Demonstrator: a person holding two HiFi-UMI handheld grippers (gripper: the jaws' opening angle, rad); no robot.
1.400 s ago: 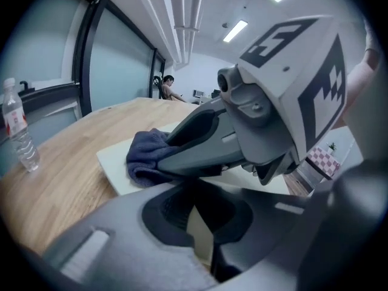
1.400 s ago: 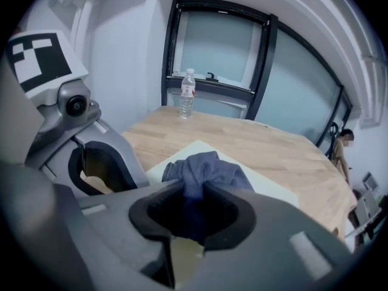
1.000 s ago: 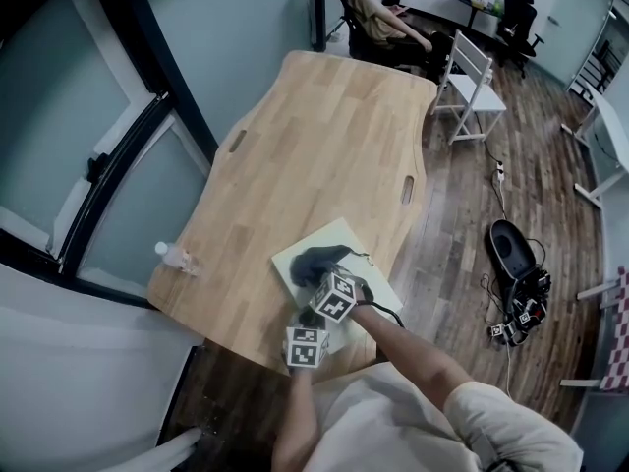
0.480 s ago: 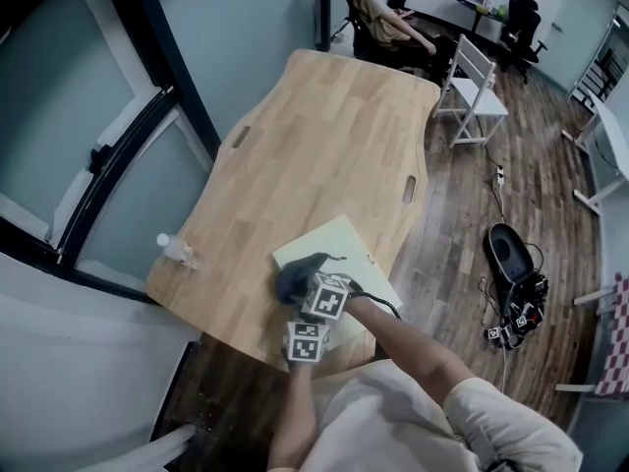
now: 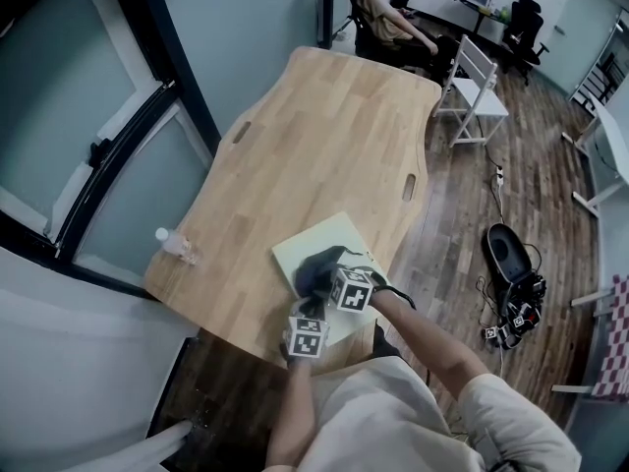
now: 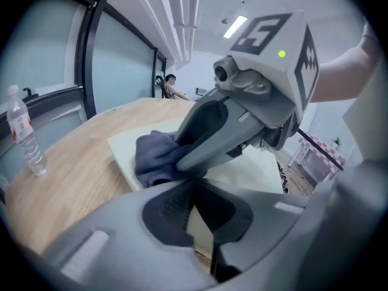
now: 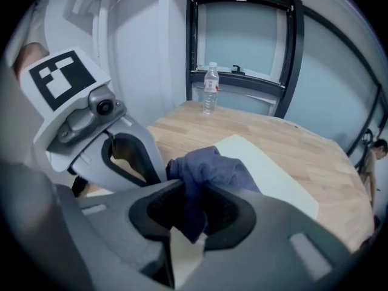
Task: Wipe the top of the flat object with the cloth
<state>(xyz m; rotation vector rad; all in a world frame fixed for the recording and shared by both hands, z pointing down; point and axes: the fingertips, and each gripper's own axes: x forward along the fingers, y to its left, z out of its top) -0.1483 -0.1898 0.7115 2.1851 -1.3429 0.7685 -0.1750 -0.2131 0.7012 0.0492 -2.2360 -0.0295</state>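
A long pale wooden table [image 5: 324, 136] carried a cream flat square board [image 5: 339, 239] near its close edge. A crumpled dark blue cloth [image 5: 319, 264] lay on the board, clenched in the right gripper [image 7: 191, 208]. The left gripper [image 6: 195, 202] was clamped on the board's near edge. A clear plastic bottle [image 5: 175, 247] stood well apart.

I see a dark blue-grey cloth [image 5: 316, 265] on a pale cream board [image 5: 329, 237], over a light wooden table [image 5: 324, 136] with plank grain. My left gripper [image 6: 200, 223] and right gripper [image 7: 188, 223] are grey, their cubes white with black square markers. The clear bottle [image 6: 25, 135] has a red label.
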